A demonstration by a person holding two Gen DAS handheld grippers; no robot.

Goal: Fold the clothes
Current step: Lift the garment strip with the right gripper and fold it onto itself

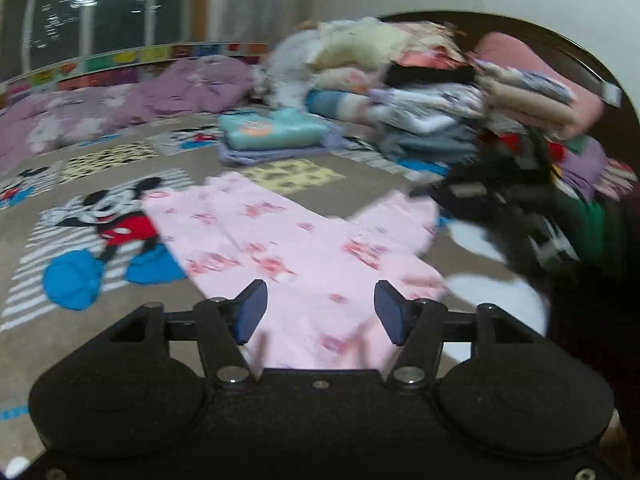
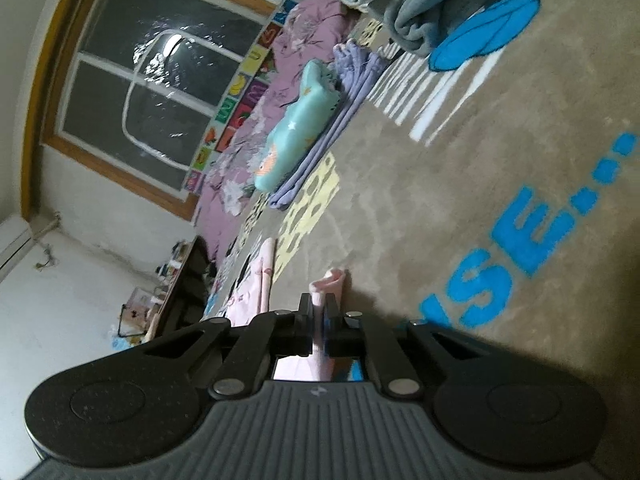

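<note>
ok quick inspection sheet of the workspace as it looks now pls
surface: grey cartoon-print rug, mouse figure and blue lettering.
job's things: pink patterned garment spread flat on the rug; its edge is pinched in the right gripper.
clutter: folded teal garment on a folded lilac one; tall pile of clothes behind; purple bedding along the far edge.
grippers: left gripper open above the pink garment; right gripper shut on pink cloth.
cables: nothing seen.
surroundings: dark window, white wall.

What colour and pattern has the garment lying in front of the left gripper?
Pale pink with small red-pink prints; the pink garment shows best in the left wrist view.
</note>
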